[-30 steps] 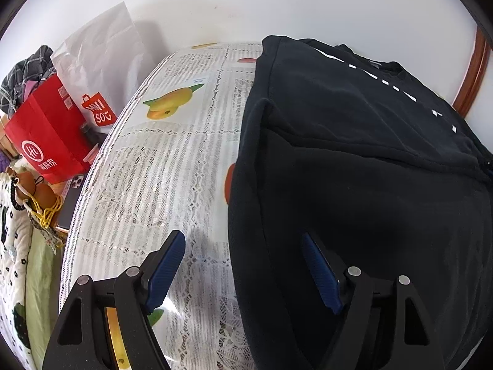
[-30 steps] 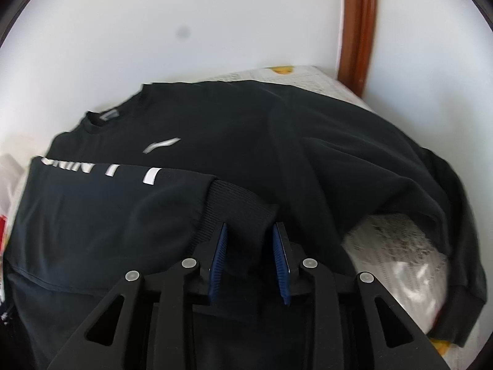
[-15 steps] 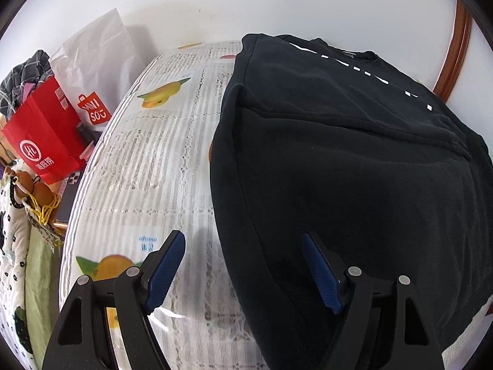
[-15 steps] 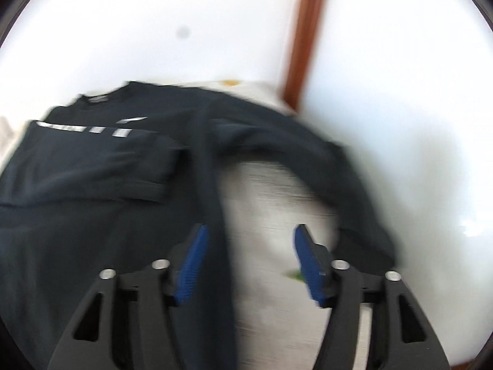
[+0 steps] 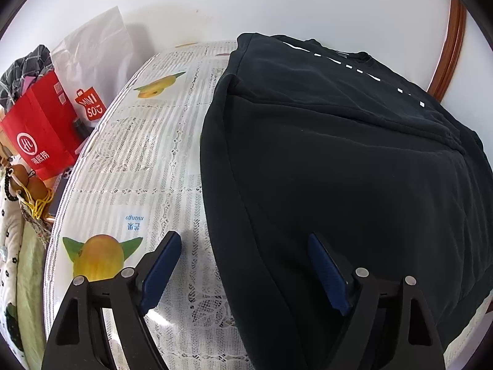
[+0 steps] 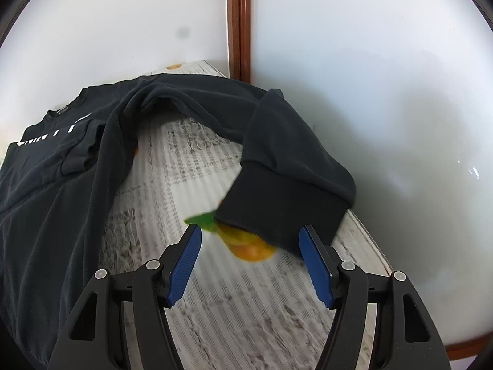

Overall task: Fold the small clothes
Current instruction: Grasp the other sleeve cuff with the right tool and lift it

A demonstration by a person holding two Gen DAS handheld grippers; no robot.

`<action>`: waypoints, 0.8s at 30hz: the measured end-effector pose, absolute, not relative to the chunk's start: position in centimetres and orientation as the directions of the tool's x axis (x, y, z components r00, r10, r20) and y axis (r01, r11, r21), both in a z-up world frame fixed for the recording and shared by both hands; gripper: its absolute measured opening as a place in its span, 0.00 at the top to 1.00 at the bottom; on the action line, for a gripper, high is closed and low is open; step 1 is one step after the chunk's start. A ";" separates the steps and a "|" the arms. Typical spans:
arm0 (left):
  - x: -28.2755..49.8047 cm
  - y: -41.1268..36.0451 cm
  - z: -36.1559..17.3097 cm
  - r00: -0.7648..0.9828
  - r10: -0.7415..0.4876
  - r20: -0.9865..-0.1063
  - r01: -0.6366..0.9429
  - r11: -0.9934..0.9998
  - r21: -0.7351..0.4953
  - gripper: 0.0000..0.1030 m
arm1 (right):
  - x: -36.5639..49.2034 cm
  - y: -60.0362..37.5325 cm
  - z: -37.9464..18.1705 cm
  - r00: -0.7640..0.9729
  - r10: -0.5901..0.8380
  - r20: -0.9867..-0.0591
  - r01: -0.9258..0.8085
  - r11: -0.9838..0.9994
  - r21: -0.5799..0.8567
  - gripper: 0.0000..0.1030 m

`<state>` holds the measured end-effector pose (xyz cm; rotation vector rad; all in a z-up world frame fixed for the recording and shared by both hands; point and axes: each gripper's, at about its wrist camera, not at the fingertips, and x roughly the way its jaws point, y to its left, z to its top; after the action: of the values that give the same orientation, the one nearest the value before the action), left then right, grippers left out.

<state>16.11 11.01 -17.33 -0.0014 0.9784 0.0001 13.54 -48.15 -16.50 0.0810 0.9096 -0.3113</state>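
A black sweatshirt [image 5: 354,166] lies flat on a table with a white lace cloth printed with mangoes. One sleeve with white lettering [image 5: 348,92] is folded across its chest. My left gripper [image 5: 243,265] is open and empty, hovering over the sweatshirt's left side edge near the hem. In the right wrist view the sweatshirt body [image 6: 52,191] lies at the left and its other sleeve [image 6: 277,160] stretches out to the right, with its ribbed cuff [image 6: 277,209] on the cloth. My right gripper [image 6: 251,256] is open and empty, just short of that cuff.
A red paper bag [image 5: 40,129] and a white MINISO bag [image 5: 92,71] stand beyond the table's left edge, with bedding [image 5: 18,262] below. A white wall and a brown wooden frame [image 6: 238,24] run behind the table. The table's right edge [image 6: 369,246] is close to the cuff.
My right gripper let go of the folded sleeve's cuff, opened, and swung right to the other sleeve's cuff. My left gripper stayed open and drew back towards the hem.
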 end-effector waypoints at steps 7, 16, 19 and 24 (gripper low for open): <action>15.7 11.2 -17.3 0.567 0.007 -0.823 0.002 1.000 0.010 0.19 | 17.2 -47.4 -18.5 0.535 -0.278 -0.798 0.316 0.942 -0.116 0.36; 15.6 11.5 -17.3 0.594 0.000 -0.805 0.028 0.999 0.020 0.18 | 18.1 -47.4 -18.3 0.530 -0.317 -0.786 0.321 0.933 -0.160 0.87; 15.7 12.0 -17.2 0.599 0.037 -0.800 0.010 0.998 0.054 0.18 | 18.3 -47.4 -16.1 0.543 -0.327 -0.773 0.353 0.925 -0.142 0.88; 16.1 13.3 -16.8 0.613 0.072 -0.786 -0.033 0.997 0.066 0.18 | 18.9 -44.2 -10.2 0.629 -0.273 -0.728 0.336 0.940 -0.062 0.89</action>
<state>16.13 13.34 -16.78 0.0467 0.9085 0.0603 18.91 -44.19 -10.17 0.0820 0.8199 -0.3489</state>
